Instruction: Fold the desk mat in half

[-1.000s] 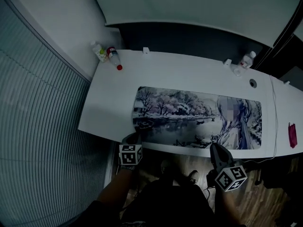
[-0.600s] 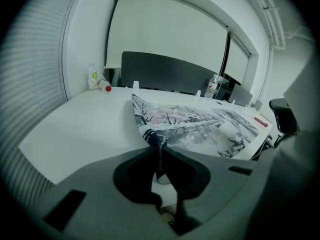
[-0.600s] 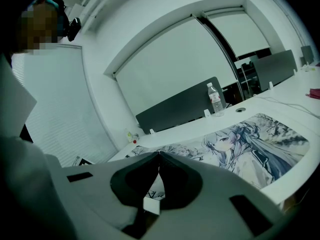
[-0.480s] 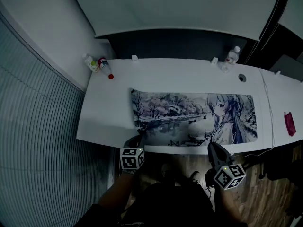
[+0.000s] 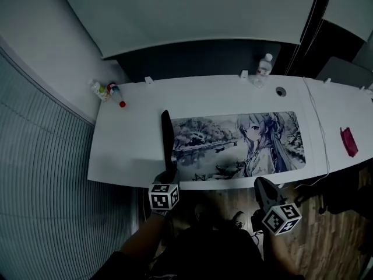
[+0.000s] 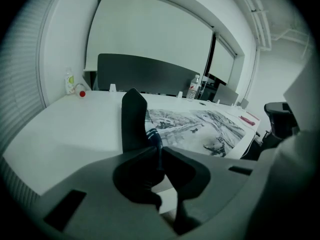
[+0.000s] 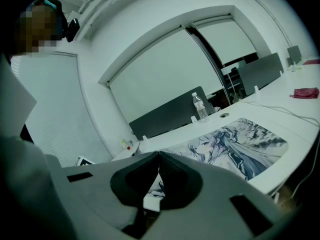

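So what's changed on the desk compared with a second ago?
The left gripper, whose jaws have just been closing on the near left corner of the desk mat, has lifted that end. The short edge now stands up off the white desk, dark underside showing, tipping toward the right. The right gripper stayed shut at the near edge. The rest of the mat still lies flat, and the water bottle has not moved.

A: Left end of the counter (image 5: 119,150) passable?
B: Yes, bare from the left edge to the desk mat (image 5: 239,144); its upturned end stands there.
A: Far edge?
B: Small bottles (image 5: 106,91) at the far-left corner, water bottle (image 5: 263,66) further right. Cable (image 5: 317,134) crosses near the right end.
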Motion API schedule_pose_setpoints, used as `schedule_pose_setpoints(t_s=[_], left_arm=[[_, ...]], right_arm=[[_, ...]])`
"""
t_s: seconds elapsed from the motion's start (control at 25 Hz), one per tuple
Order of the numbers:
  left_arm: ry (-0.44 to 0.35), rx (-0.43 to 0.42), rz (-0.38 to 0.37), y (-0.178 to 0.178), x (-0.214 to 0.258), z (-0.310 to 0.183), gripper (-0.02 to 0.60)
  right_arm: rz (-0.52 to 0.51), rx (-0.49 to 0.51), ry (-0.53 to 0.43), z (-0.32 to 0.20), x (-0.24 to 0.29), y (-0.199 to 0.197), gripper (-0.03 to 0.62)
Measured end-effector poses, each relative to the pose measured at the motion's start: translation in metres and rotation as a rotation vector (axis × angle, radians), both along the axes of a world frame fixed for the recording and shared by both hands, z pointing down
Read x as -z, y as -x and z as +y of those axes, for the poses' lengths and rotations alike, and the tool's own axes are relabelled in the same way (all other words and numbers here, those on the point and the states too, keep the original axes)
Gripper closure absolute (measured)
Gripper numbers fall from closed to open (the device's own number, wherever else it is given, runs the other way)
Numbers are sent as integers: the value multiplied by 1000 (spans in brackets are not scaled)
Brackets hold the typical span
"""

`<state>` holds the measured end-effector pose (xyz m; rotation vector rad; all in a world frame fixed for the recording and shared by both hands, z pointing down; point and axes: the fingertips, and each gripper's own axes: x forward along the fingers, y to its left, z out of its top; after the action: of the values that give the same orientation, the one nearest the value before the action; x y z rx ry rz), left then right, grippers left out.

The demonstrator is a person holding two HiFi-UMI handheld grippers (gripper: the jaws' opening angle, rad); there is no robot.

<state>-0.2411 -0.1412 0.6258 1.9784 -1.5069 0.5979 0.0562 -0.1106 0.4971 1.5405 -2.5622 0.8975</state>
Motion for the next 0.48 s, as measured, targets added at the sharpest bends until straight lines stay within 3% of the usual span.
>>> schedule_pose_setpoints(t_s=[0.48], left_arm=[[47, -55, 36, -81, -11, -1, 543]], right_arm=[[-13, -40, 16, 17, -1, -66, 571]])
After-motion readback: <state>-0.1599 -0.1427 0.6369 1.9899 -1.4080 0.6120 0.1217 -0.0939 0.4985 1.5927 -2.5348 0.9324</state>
